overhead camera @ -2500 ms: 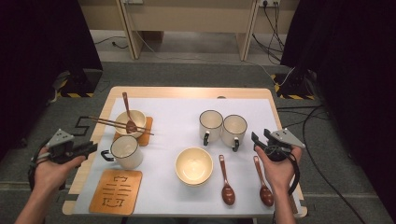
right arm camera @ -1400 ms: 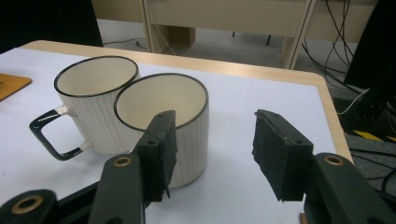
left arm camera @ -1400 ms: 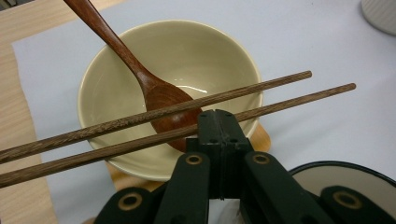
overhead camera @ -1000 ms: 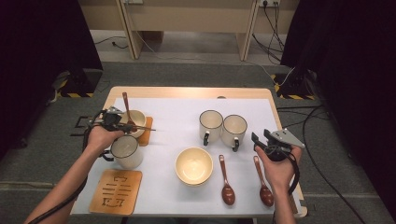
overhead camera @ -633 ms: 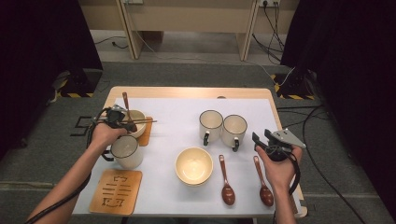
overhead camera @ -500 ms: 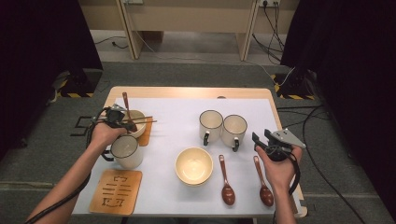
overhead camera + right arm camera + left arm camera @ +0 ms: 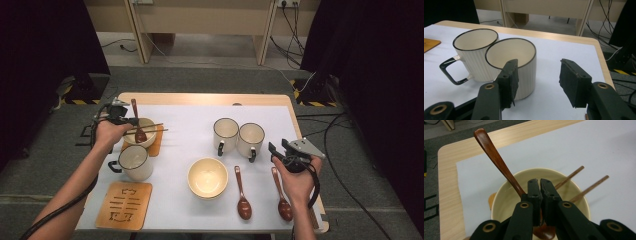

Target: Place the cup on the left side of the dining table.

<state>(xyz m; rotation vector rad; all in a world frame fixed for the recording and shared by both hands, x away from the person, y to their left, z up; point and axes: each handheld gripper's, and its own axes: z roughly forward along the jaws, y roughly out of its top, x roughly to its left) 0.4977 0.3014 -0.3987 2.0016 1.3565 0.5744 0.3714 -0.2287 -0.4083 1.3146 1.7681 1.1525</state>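
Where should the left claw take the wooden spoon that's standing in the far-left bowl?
Take the wooden spoon on its bare handle, above the bowl rim. The handle leans up and out past the rim, free of the two chopsticks lying across the bowl. Come from above with the left claw, jaws either side of the flat handle; its head sits low in the bowl, probably harder to reach.

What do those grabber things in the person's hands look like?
Both are black. The right gripper has two flat black fingers with small brass rivets and rough dark pads. A grey three-cornered plate sits on top, and a black cable loops off it. The arms are bare, with no sleeves.
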